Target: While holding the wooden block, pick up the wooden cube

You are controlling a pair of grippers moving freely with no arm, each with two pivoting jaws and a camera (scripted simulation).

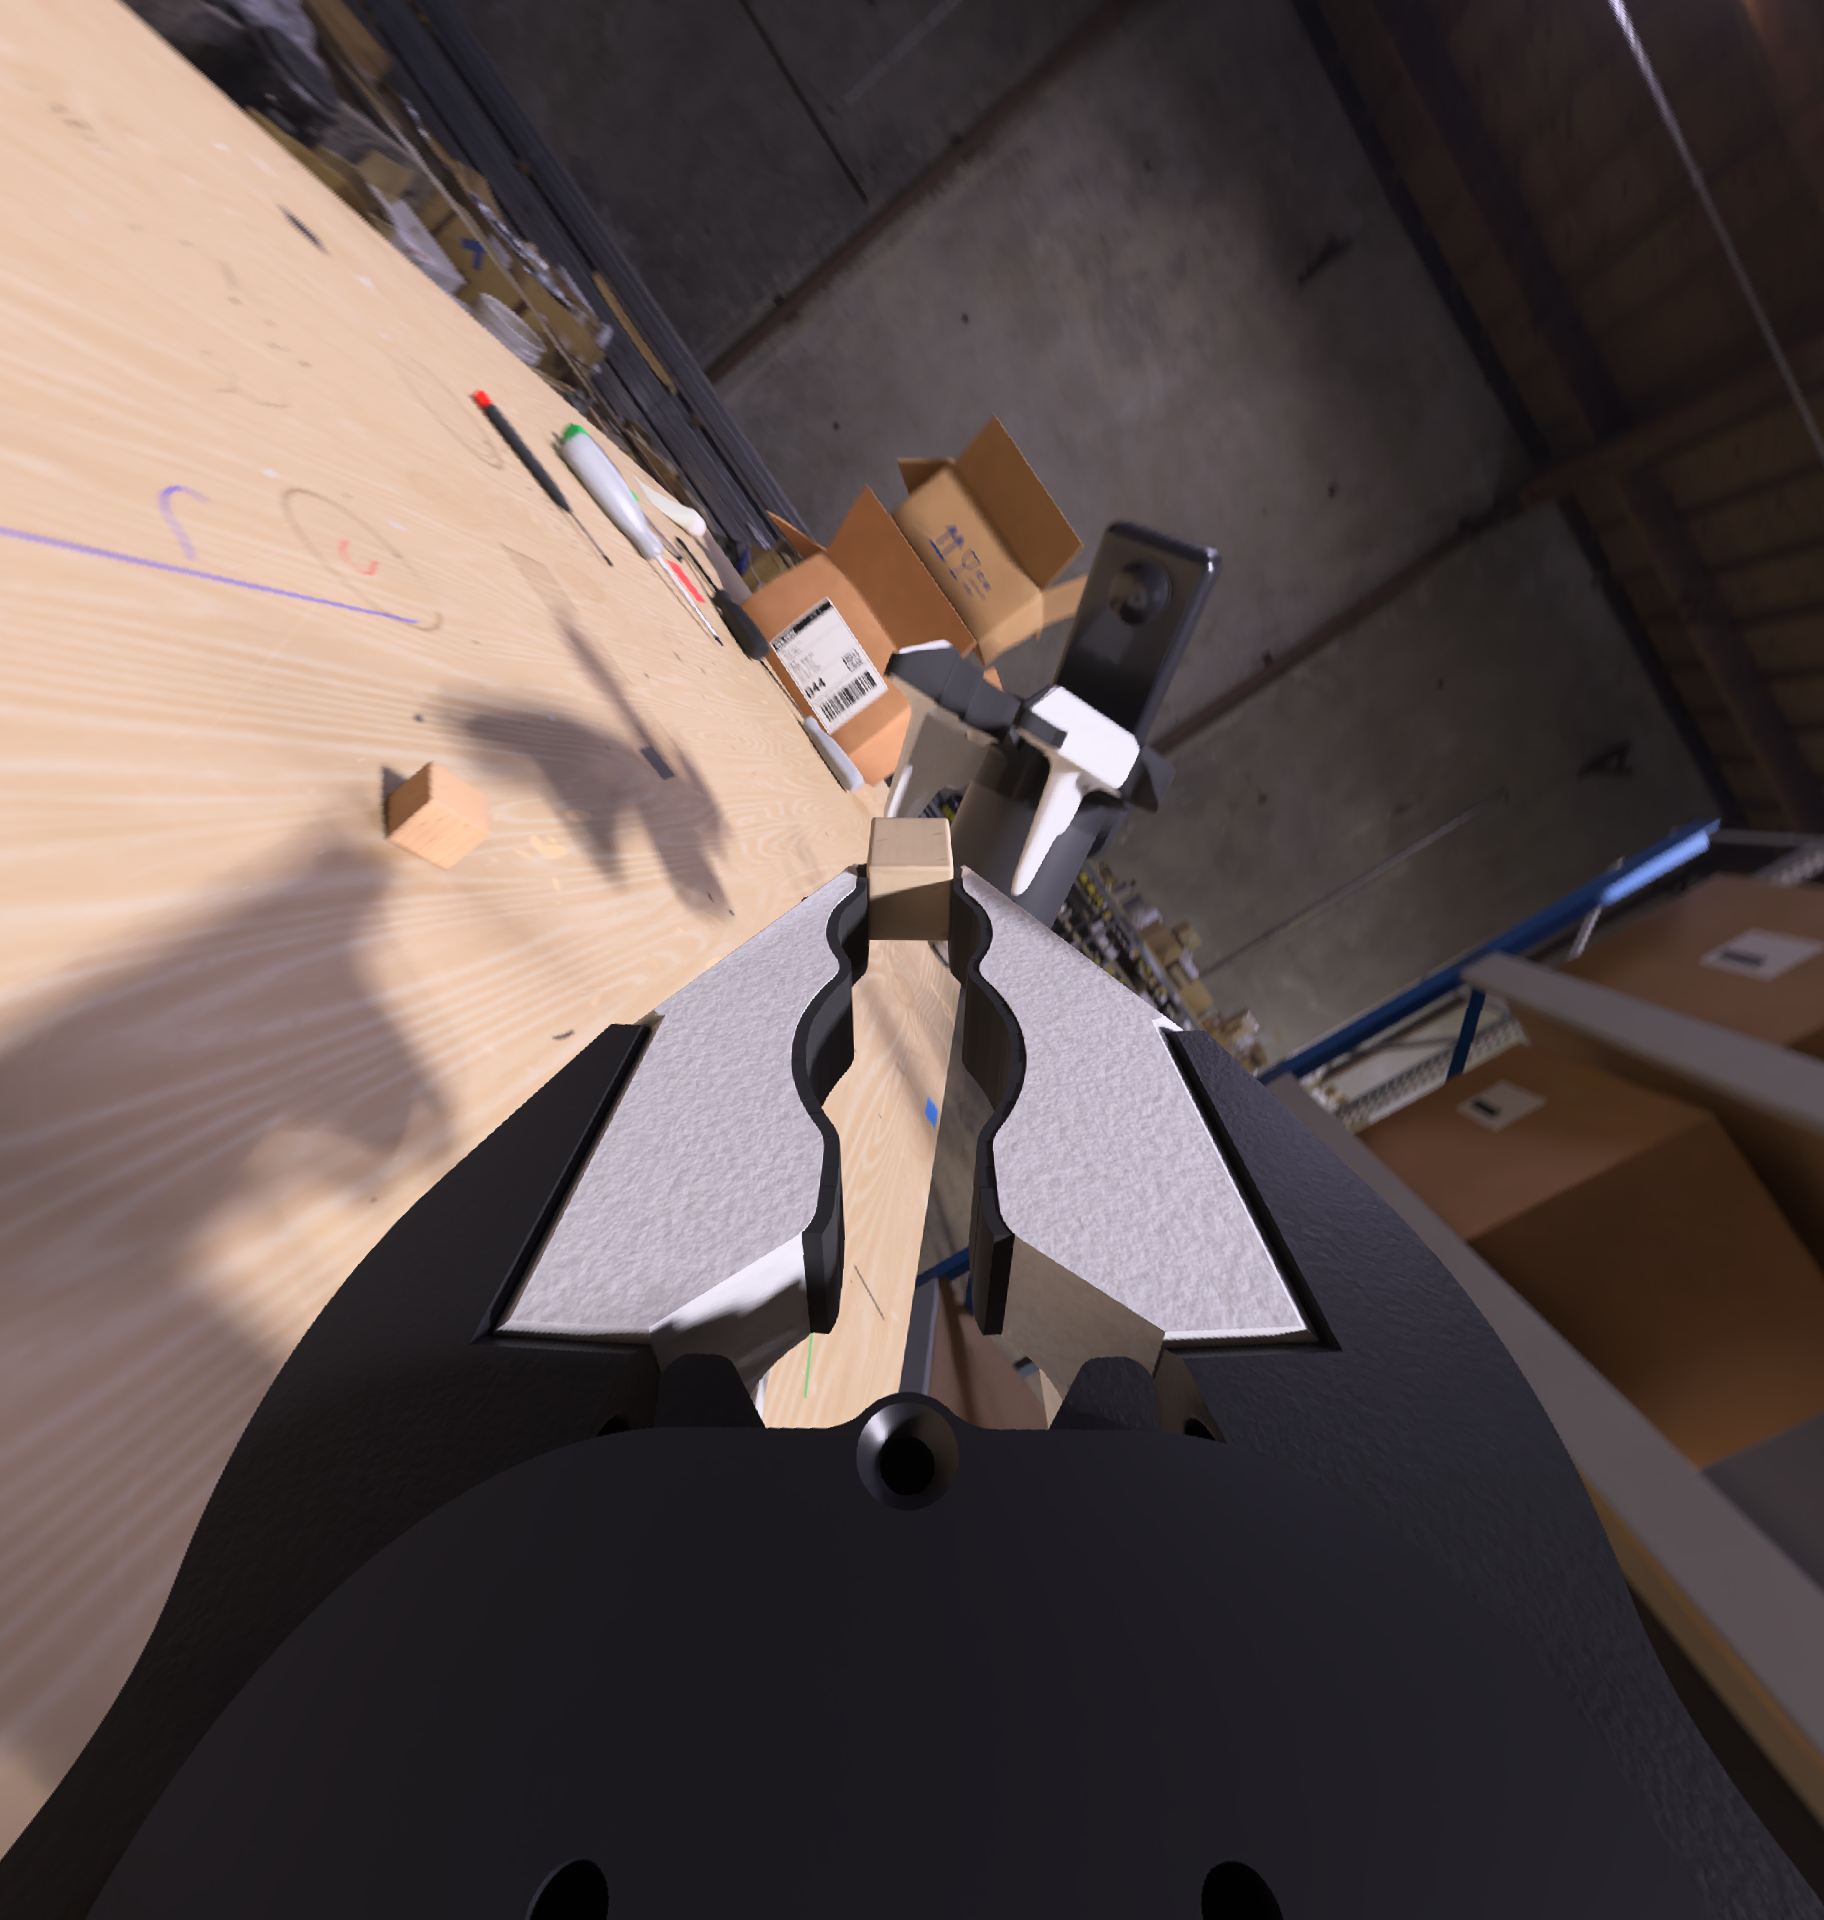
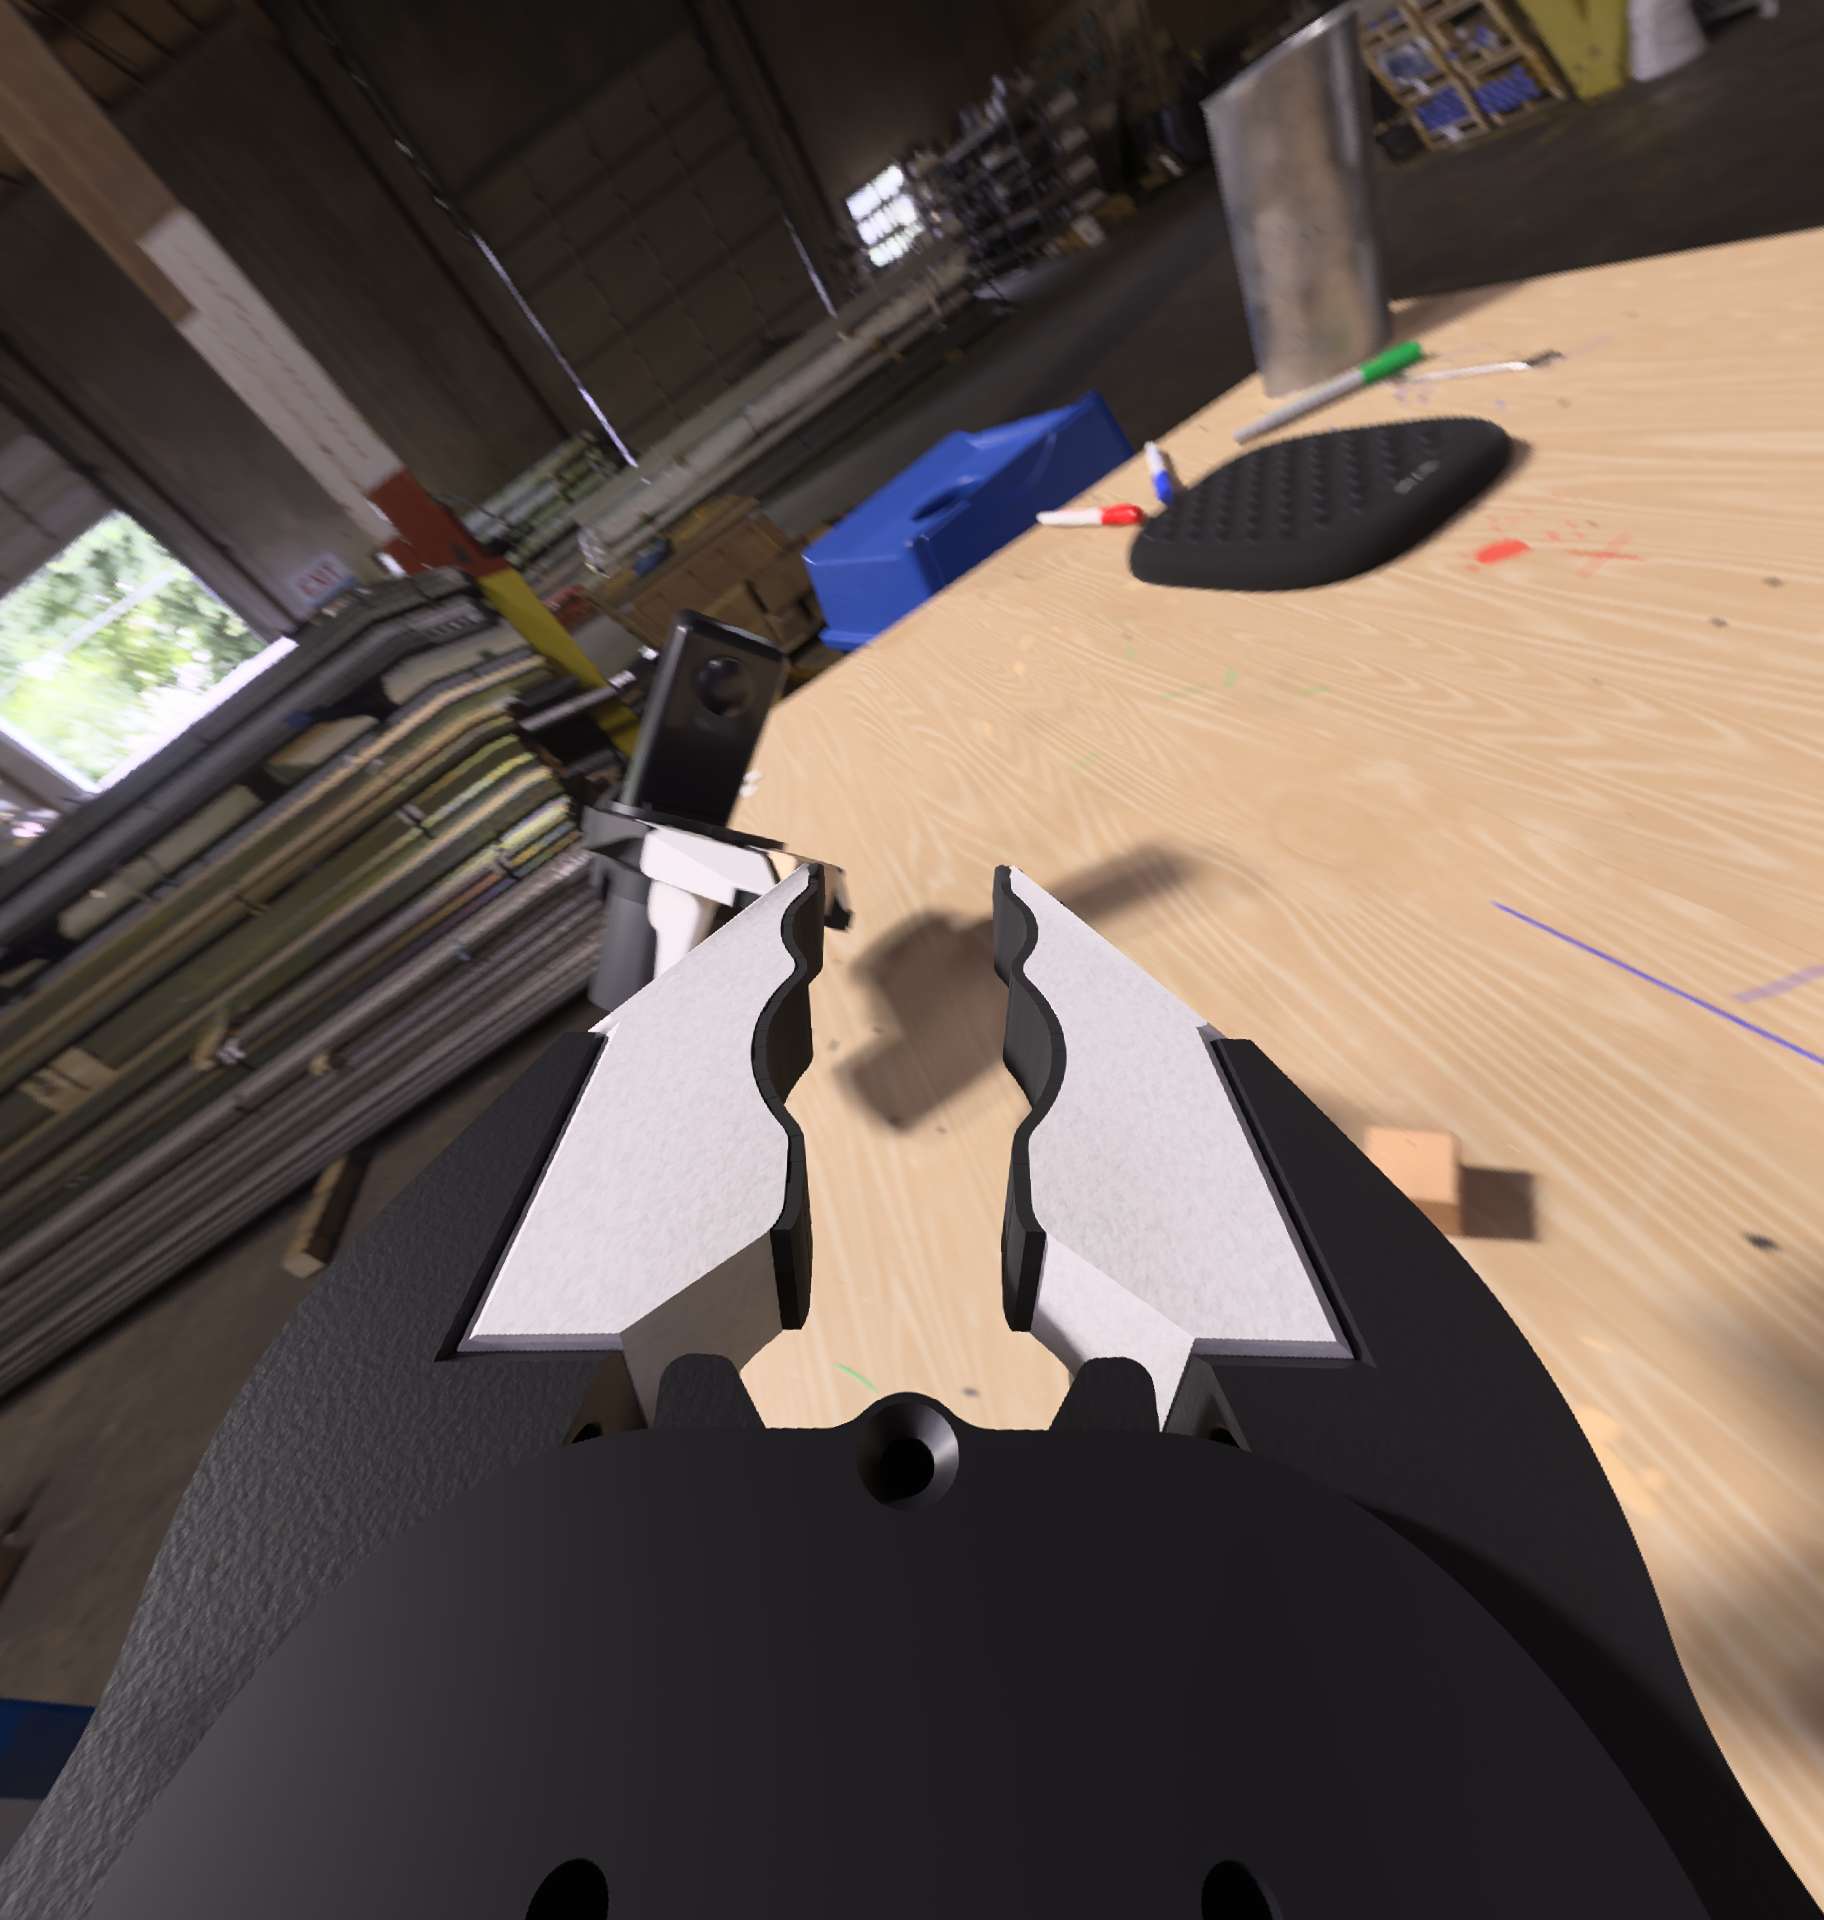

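In the left wrist view my left gripper [image 1: 910, 896] is shut on a pale wooden block [image 1: 909, 876], held at the fingertips above the plywood table [image 1: 160, 675]. A wooden cube [image 1: 436, 814] lies on the table to the left of it, apart from both grippers. The right gripper shows beyond the block in this view [image 1: 1033, 769]. In the right wrist view my right gripper [image 2: 906, 894] is open and empty above the table [image 2: 1303, 779]. The wooden cube [image 2: 1417, 1179] lies to its right, partly hidden by the right finger. The left gripper [image 2: 679, 821] shows ahead at the left.
Markers [image 1: 607, 488] and a thin pen [image 1: 529, 457] lie near the table's far edge, with open cardboard boxes [image 1: 887, 613] beyond. In the right wrist view a black studded mat [image 2: 1323, 504], markers [image 2: 1323, 390], a metal sheet [image 2: 1297, 197] and a blue bin [image 2: 960, 509] sit far ahead.
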